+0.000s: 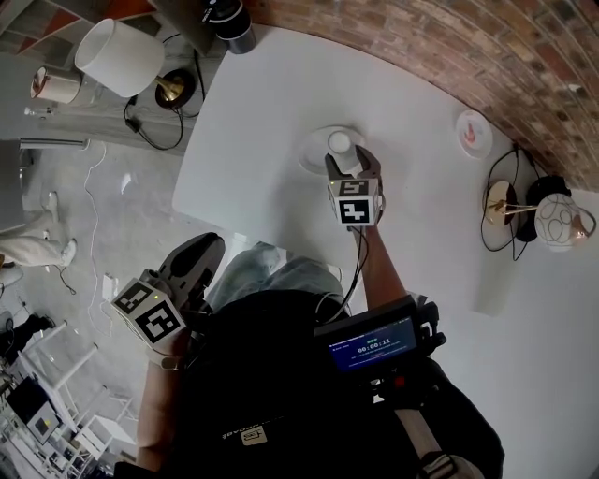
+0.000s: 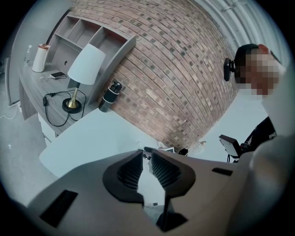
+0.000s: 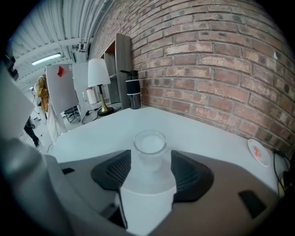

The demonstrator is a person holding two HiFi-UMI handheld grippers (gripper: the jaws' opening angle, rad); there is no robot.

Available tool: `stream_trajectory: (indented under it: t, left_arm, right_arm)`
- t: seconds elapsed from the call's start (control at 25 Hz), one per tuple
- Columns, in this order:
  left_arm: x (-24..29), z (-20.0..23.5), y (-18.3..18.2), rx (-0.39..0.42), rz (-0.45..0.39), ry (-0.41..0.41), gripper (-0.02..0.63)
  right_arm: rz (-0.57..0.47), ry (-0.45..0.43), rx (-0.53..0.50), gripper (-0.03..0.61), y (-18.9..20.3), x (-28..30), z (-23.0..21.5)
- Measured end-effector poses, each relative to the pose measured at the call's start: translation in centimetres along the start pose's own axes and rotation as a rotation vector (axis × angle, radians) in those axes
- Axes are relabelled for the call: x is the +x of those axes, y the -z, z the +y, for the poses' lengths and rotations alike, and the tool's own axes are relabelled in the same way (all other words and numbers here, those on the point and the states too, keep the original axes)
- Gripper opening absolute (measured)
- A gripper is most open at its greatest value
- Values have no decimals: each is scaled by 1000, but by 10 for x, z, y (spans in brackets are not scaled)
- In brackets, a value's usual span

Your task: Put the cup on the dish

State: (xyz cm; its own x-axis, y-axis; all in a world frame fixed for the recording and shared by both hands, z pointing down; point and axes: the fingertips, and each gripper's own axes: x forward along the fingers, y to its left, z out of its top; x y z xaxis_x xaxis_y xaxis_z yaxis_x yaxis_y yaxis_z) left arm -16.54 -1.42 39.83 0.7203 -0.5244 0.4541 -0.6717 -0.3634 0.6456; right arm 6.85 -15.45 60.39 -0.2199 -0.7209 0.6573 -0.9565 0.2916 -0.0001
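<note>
The right gripper (image 1: 351, 161) reaches out over the white table (image 1: 253, 112), its jaws closed on the sides of a small pale cup (image 1: 339, 142). In the right gripper view the cup stands upright between the two ribbed pads, open mouth up, and both pads press against its wall. From the head view, the cup sits over the middle of a round white dish (image 1: 311, 152) at 12 o'clock from the gripper's marker cube. Whether the cup's base touches the dish cannot be made out, since the gripper covers that spot.

The left gripper (image 2: 147, 153) is held low at 8 o'clock in the head view, off the table's edge and close to the person's lap. Its jaws are drawn nearly together – only a sliver of gap at the tips, with nothing in it.

At 2 o'clock from the cup, near the brick wall (image 1: 440, 47), lies a small plate (image 1: 474, 132) with a red mark, well apart from the dish. A lamp (image 1: 120, 56) with a white shade stands off the table at 10 o'clock, and a dark flask (image 1: 234, 26) sits at the table's far edge at 11 o'clock.
</note>
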Motion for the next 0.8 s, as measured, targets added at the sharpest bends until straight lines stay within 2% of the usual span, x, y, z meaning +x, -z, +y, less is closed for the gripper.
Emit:
stream_trajectory:
  t: [0.36,0.8]
  left_arm:
    - [10,-3,-8,25,20,58,61]
    - [23,-12,-21,40,7,141,61]
  right_arm:
    - [-53,9,45,258,-24,-29,-9]
    - [-169,-37,93,258,-92,-76,-7]
